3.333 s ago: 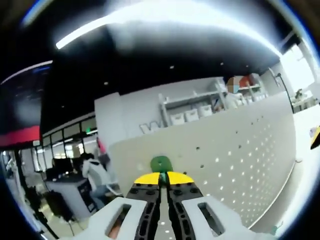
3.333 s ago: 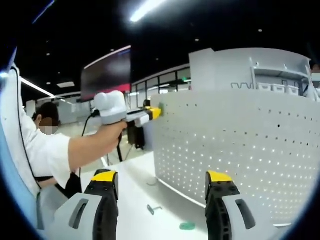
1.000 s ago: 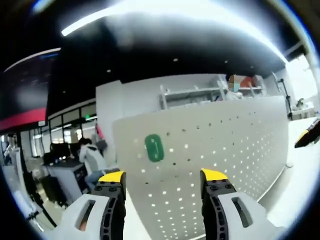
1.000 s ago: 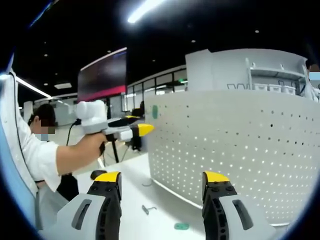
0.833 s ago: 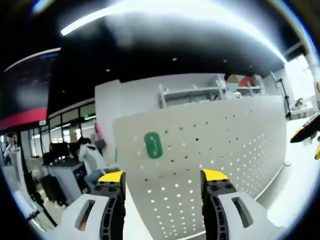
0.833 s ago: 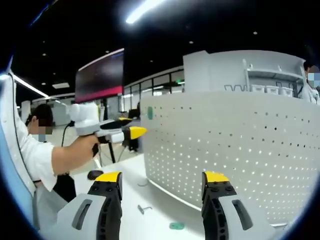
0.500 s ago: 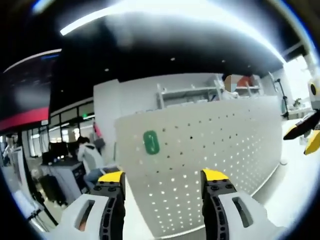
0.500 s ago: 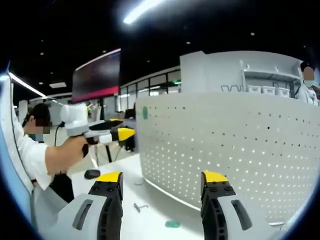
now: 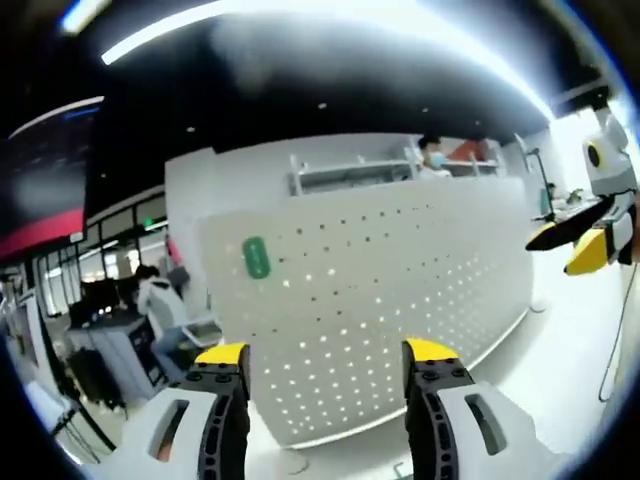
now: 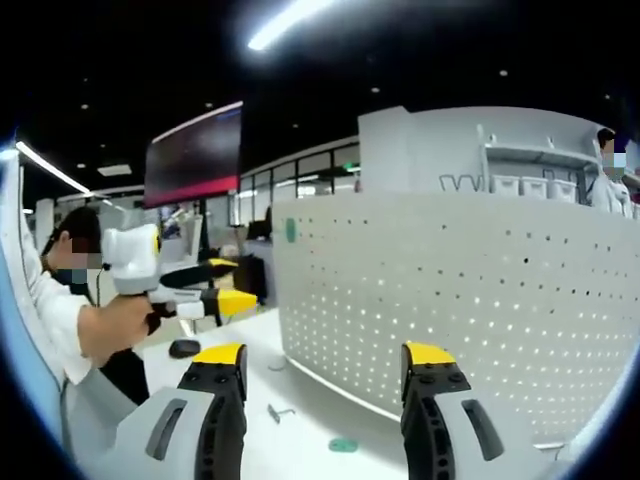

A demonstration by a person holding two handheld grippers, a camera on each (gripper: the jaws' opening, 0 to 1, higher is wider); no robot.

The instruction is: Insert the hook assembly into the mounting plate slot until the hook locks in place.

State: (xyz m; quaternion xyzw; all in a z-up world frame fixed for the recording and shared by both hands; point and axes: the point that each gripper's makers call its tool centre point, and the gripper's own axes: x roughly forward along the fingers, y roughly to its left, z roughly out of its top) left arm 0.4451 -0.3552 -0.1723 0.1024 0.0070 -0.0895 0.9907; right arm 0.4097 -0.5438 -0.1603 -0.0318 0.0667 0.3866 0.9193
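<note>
Jaws wide apart, both grippers empty

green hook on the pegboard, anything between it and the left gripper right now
Nothing visible. The green hook sits on the pegboard, and the left gripper, open, faces it across open space, apart from it.

No lettering or numbers can be read anywhere.

White-bodied grippers, black jaws with yellow tips; person's white short sleeve point(image 10: 45, 310).
</note>
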